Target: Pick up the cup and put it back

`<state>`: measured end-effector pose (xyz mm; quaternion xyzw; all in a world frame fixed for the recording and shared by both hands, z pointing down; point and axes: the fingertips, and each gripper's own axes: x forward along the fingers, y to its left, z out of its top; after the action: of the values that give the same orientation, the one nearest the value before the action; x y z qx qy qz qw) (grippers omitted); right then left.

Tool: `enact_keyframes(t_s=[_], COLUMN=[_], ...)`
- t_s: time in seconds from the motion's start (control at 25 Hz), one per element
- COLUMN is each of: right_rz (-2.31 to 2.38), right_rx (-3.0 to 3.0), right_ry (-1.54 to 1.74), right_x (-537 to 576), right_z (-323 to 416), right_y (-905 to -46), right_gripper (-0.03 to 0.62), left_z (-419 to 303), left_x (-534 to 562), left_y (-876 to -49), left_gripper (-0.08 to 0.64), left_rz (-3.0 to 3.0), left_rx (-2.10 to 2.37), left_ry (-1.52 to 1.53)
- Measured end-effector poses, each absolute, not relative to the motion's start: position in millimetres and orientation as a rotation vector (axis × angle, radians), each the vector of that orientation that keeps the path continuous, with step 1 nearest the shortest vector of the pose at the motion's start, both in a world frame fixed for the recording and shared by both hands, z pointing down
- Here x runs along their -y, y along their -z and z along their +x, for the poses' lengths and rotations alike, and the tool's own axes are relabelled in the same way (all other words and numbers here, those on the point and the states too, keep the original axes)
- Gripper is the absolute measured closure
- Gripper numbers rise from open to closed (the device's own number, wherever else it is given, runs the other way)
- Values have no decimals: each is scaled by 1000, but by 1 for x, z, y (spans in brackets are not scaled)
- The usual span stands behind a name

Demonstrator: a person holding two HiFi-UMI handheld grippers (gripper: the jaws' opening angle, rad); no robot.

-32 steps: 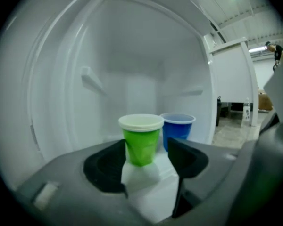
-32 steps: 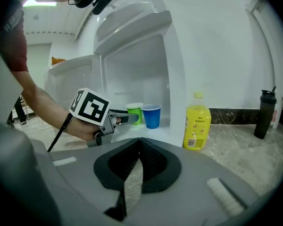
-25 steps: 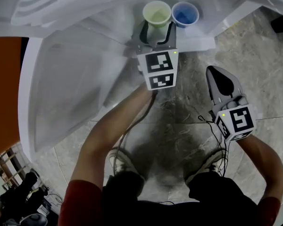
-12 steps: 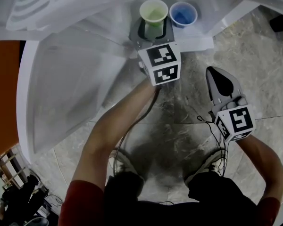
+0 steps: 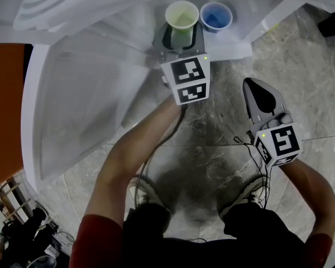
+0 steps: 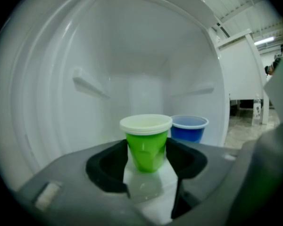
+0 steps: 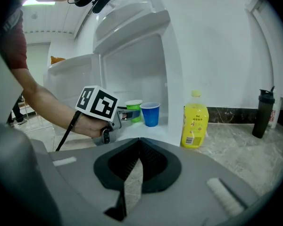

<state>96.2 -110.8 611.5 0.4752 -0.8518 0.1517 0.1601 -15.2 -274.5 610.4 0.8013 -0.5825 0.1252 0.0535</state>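
Note:
A green cup point(image 5: 182, 14) with a pale rim stands on the white fridge shelf point(image 5: 234, 50), and a blue cup point(image 5: 216, 15) is just to its right. My left gripper point(image 5: 182, 35) reaches into the fridge. Its jaws have just been closing, and their black pads now press both sides of the green cup point(image 6: 146, 145), whose wall looks slightly dented. The blue cup point(image 6: 188, 126) sits behind and to the right, untouched. My right gripper point(image 5: 255, 85) hangs over the floor outside the fridge, shut with nothing in it. The right gripper view shows its jaws point(image 7: 140, 142) closed and the left gripper point(image 7: 125, 113) at the cups.
The open fridge door point(image 5: 84, 110) stands at the left. A yellow bottle point(image 7: 194, 119) and a dark shaker bottle point(image 7: 263, 112) stand on the marble floor to the right of the fridge. The person's shoes are on the floor below both grippers.
The left gripper's jaws have drawn in onto the green cup, and the cup has shifted a touch to the left. The right gripper has not moved.

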Motion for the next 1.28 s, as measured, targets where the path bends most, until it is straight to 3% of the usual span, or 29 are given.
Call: enact_keyframes(t_s=[0.52,1.28], right_rz=[1361,1336], right_rx=[2451,2476], right_ry=[-415,-325], right_x=[110,99], right_z=[86,68], right_y=[-597,-567], right_gripper=[592,592], left_z=[-15,-29], left_x=[234,132], left_y=[-587,-562], left_gripper=[308,308], left_rz=[2486,2697], left_rx=[1604,1367], left_ry=[-260,-326])
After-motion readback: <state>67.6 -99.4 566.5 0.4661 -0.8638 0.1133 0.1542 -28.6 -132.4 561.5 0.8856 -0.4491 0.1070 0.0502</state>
